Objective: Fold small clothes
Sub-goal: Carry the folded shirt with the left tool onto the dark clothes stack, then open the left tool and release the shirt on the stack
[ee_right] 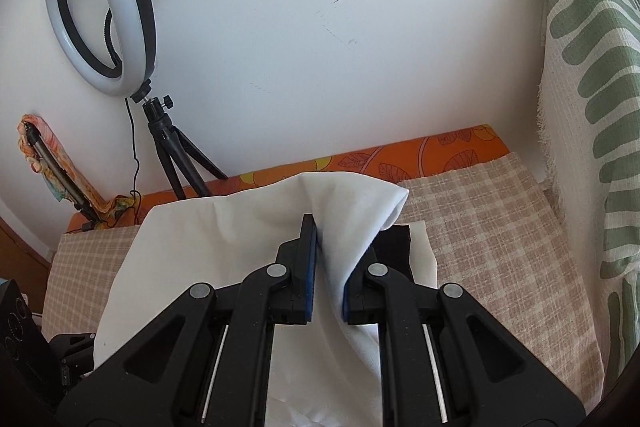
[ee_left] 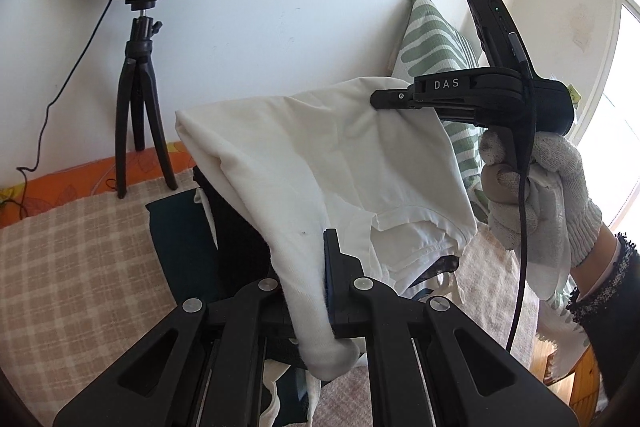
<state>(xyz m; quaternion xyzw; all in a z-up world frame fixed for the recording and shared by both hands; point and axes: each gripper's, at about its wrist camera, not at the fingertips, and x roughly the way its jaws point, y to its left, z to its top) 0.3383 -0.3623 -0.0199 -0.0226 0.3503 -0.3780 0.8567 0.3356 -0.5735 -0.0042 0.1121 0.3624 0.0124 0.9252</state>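
Note:
A white garment [ee_left: 320,147] hangs stretched in the air between both grippers, above a pile of dark and white clothes [ee_left: 192,239]. My left gripper [ee_left: 320,267] is shut on its lower edge; the cloth bunches over the left finger. My right gripper [ee_left: 380,99], held in a gloved hand, is shut on the garment's upper right corner. In the right wrist view the same white garment [ee_right: 224,251] drapes over my right gripper [ee_right: 326,267], pinched between the blue pads, with a fold [ee_right: 360,203] rising past the tips.
A checked beige cloth [ee_right: 488,239] covers the bed. A ring light on a black tripod [ee_left: 136,99] stands at the wall on the left. A green-striped cushion [ee_right: 592,107] leans at the right. An orange patterned sheet edge [ee_right: 420,151] runs along the wall.

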